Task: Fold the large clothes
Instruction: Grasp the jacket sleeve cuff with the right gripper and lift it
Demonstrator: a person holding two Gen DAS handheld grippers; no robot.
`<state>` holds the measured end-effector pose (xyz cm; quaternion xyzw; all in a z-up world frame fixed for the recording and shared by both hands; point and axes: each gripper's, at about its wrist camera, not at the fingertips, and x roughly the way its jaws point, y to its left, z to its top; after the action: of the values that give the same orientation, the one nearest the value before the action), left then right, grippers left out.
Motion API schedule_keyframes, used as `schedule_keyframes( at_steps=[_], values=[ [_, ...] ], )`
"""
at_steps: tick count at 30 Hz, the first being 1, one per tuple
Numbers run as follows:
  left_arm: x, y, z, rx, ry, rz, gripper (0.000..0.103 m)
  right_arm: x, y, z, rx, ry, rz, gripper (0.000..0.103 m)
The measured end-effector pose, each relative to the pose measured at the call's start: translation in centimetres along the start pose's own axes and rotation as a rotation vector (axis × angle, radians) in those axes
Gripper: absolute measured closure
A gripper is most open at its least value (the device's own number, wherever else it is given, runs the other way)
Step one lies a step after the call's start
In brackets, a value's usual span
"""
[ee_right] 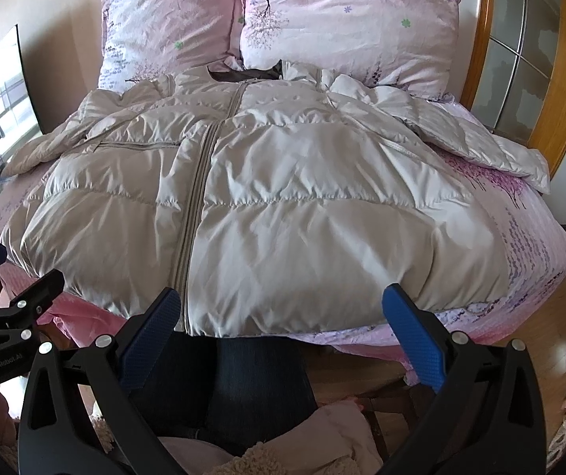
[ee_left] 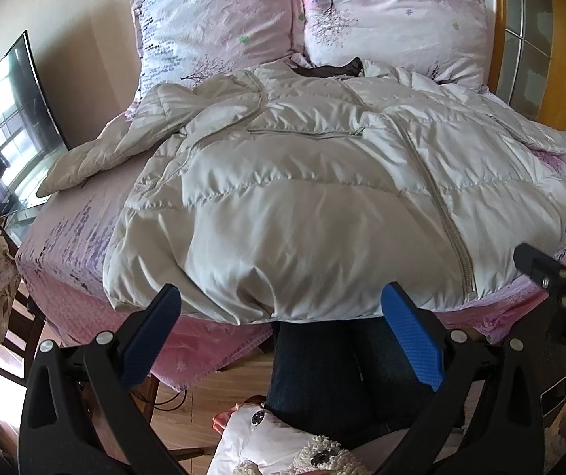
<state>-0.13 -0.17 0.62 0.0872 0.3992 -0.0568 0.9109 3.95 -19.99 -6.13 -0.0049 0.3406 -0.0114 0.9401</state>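
Puffer jacket (ee_right: 251, 206) spread zip-up on bed (ee_right: 528, 245), ahead of both. Left hand-held gripper (ee_left: 281, 301) and right hand-held gripper (ee_right: 283, 301) gape wide, empty. I'd pinch sleeves first, fold inward.

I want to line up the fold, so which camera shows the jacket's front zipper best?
The right wrist view: the zipper runs near mid-frame from collar to hem of the puffer jacket, almost wholly visible. In the left wrist view the zipper sits off to the right, curved by the fisheye, its upper part lost in folds.
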Motion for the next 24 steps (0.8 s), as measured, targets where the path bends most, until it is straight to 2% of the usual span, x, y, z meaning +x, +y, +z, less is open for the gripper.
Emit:
schedule_keyframes(
  at_steps=[4, 7, 8, 10, 12, 16, 18, 20, 24],
  values=[
    [-0.2, 0.9, 0.8, -0.01, -0.017, 0.001, 0.002, -0.7, -2.0, 1.7, 0.021, -0.078, 0.012, 0.001],
    [0.0, 3.0, 2.2, -0.068, -0.025, 0.009, 0.002, -1.1, -6.2, 3.9, 0.114, -0.159, 0.027, 0.001],
    [0.1, 3.7, 2.5, -0.089, -0.029, 0.018, 0.002, -1.1, -8.9, 5.2, 0.181, -0.193, 0.014, 0.001],
    [0.7, 5.8, 3.4, -0.146, -0.049, 0.031, 0.002, -0.9, -12.8, 6.9, 0.281, -0.223, -0.01, 0.001],
    [1.2, 7.8, 4.0, -0.2, -0.075, 0.003, 0.002, -0.3, -16.2, 8.1, 0.367, -0.234, -0.027, 0.001],
    [2.4, 11.1, 5.3, -0.283, -0.092, -0.045, 0.002, 2.1, -23.6, 10.1, 0.566, -0.214, -0.033, 0.001],
    [3.6, 12.7, 6.4, -0.312, -0.063, -0.045, 0.002, 4.0, -27.2, 10.6, 0.677, -0.194, -0.016, 0.007],
    [4.7, 14.0, 7.0, -0.338, -0.036, -0.05, 0.002, 6.4, -31.1, 10.8, 0.812, -0.154, -0.003, 0.021],
    [7.4, 17.0, 8.5, -0.4, 0.015, -0.053, 0.002, 10.9, -36.1, 10.3, 1.012, -0.065, 0.021, 0.027]
  ],
)
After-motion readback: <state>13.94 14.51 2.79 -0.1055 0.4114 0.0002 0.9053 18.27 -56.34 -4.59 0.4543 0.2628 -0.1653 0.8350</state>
